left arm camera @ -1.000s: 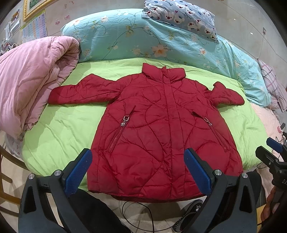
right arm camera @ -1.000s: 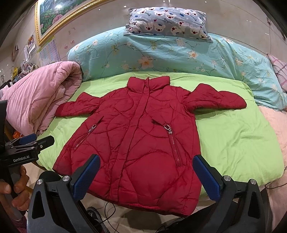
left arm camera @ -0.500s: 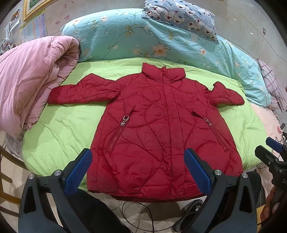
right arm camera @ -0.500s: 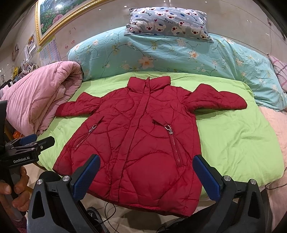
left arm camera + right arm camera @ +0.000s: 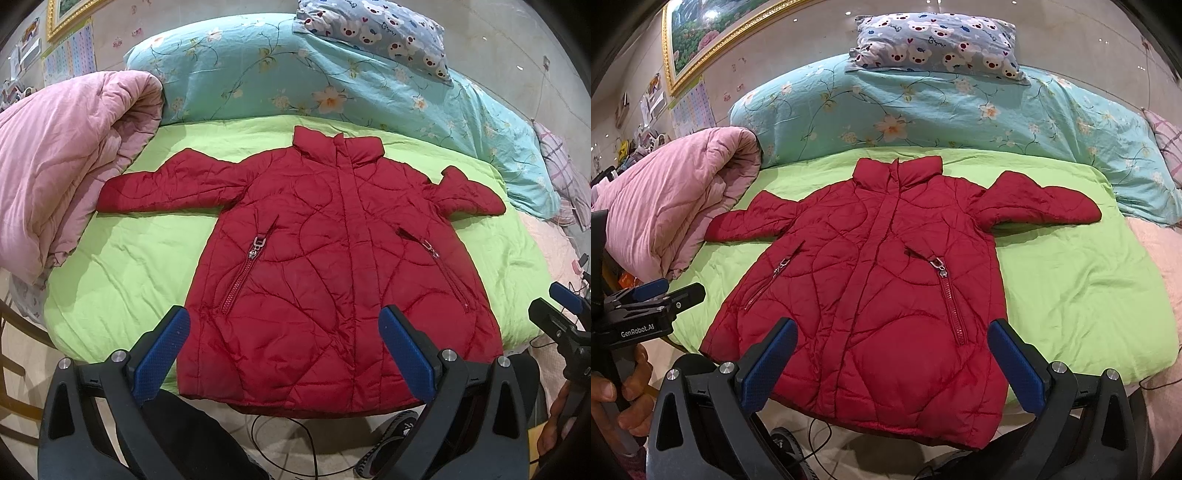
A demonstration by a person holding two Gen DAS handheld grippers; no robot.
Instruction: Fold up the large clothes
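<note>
A red quilted jacket (image 5: 332,258) (image 5: 871,288) lies front up and zipped on a green sheet (image 5: 140,258) (image 5: 1082,288), collar toward the pillows, hem at the bed's near edge. Both sleeves spread outward; the right one is bunched shorter. My left gripper (image 5: 284,332) hovers open above the hem, near the jacket's left half, holding nothing. My right gripper (image 5: 894,343) also stands open over the hem, empty. Each gripper shows at the edge of the other's view, held by a hand.
A rolled pink quilt (image 5: 62,184) (image 5: 665,210) lies at the bed's left, touching the left cuff. A turquoise floral duvet (image 5: 332,81) (image 5: 942,107) and a bear-print pillow (image 5: 938,40) sit behind. Cables and a shoe (image 5: 388,443) lie on the floor below the hem.
</note>
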